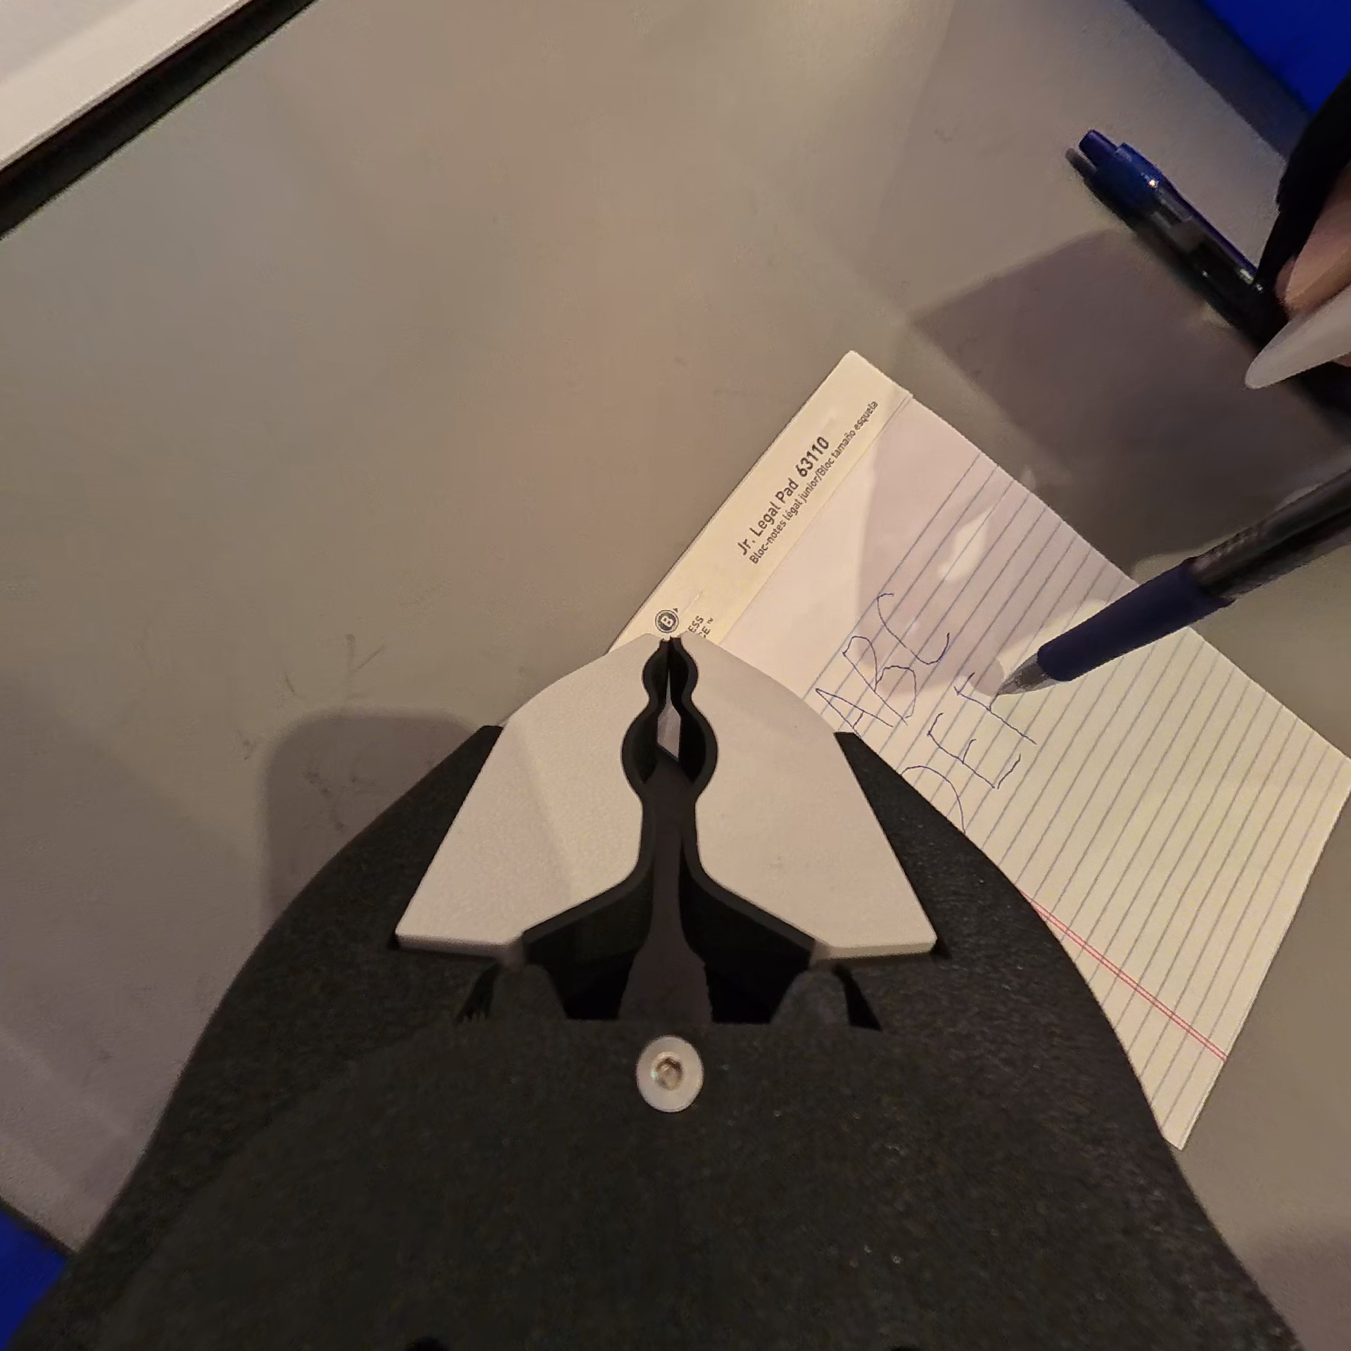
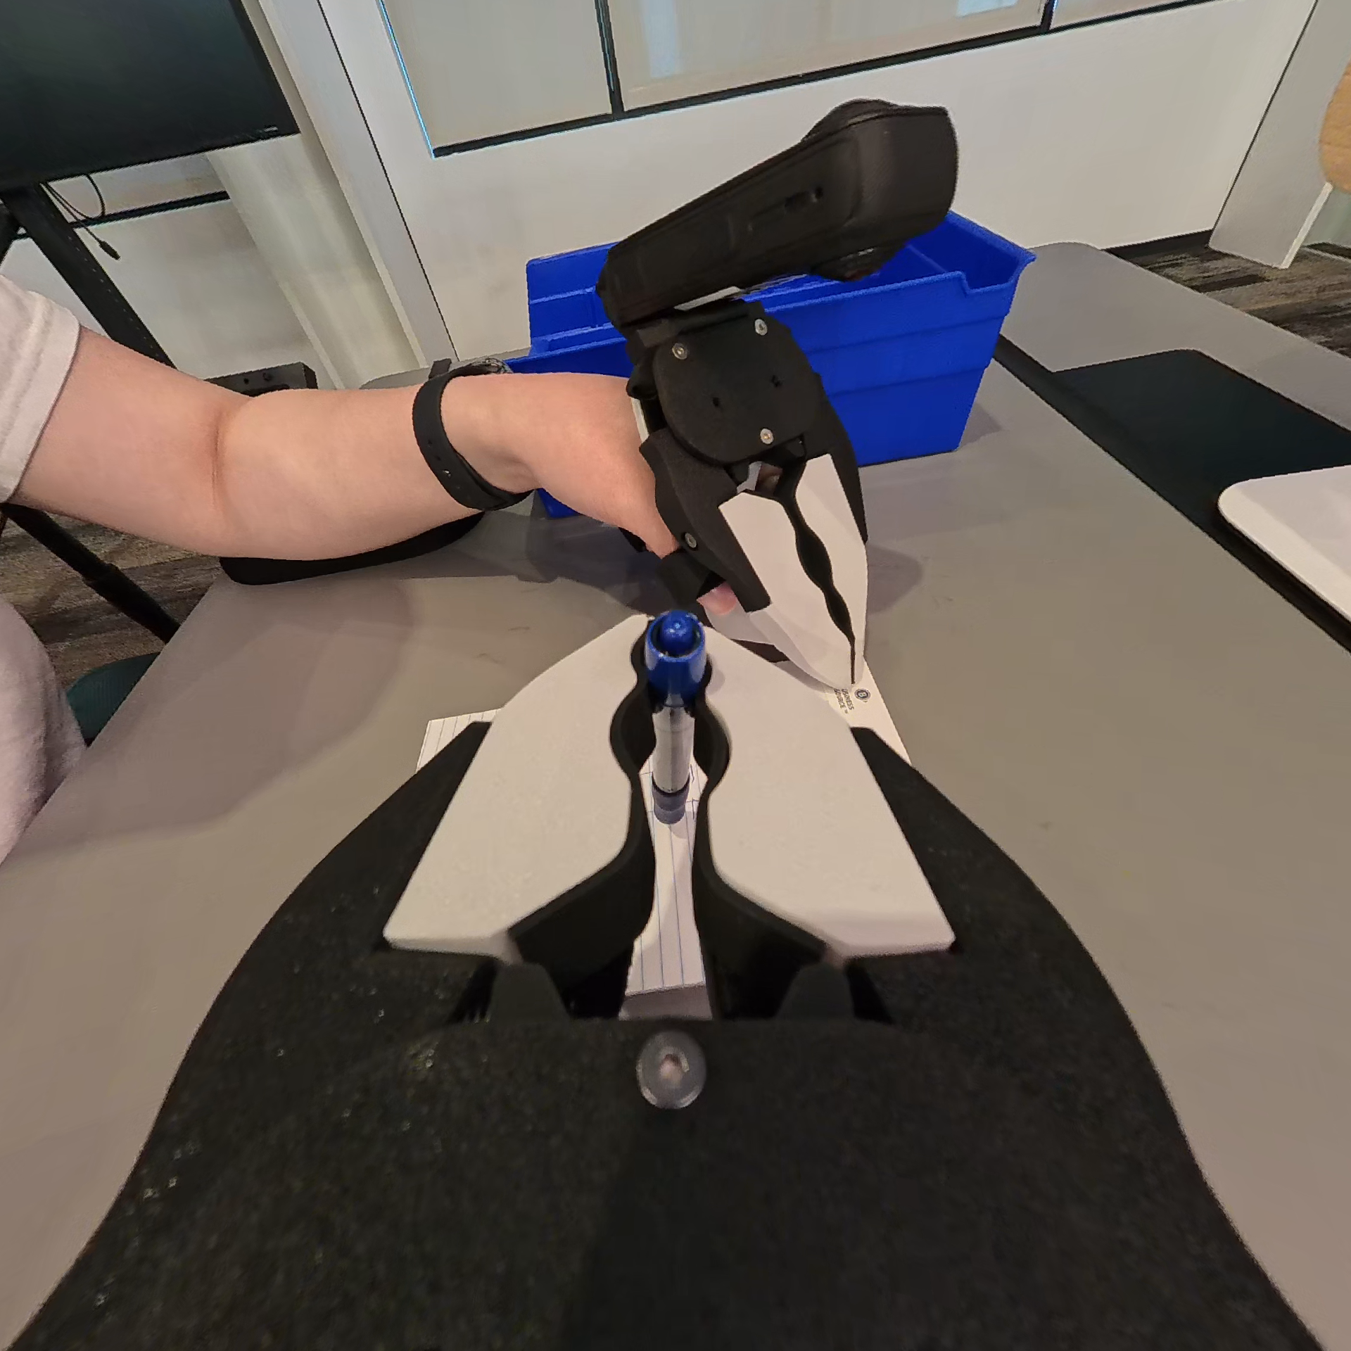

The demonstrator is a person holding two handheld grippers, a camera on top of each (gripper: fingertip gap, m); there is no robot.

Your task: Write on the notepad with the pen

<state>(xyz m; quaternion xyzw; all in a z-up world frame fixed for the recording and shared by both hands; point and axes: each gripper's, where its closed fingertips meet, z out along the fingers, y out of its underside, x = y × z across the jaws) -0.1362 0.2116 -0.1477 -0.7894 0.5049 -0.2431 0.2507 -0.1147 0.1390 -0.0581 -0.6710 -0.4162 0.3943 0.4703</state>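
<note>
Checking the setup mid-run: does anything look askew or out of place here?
Little stands out. The notepad lies skewed to the table edge, its corner pinned by the shut left gripper. A second pen lies loose beyond it, unused. No spill or damage shows.

I see notepad (image 1: 1096, 804): white, lined, flat on desk (image 1: 439, 365), blue letters | pen (image 1: 1140, 621): blue, tilted, tip touching the page

The right gripper (image 2: 674, 680) clamps an upright blue pen (image 2: 672, 720) over the lined notepad (image 2: 667, 943). Beyond, the left gripper (image 2: 852, 669), tips together, touches the pad's top edge.
</note>
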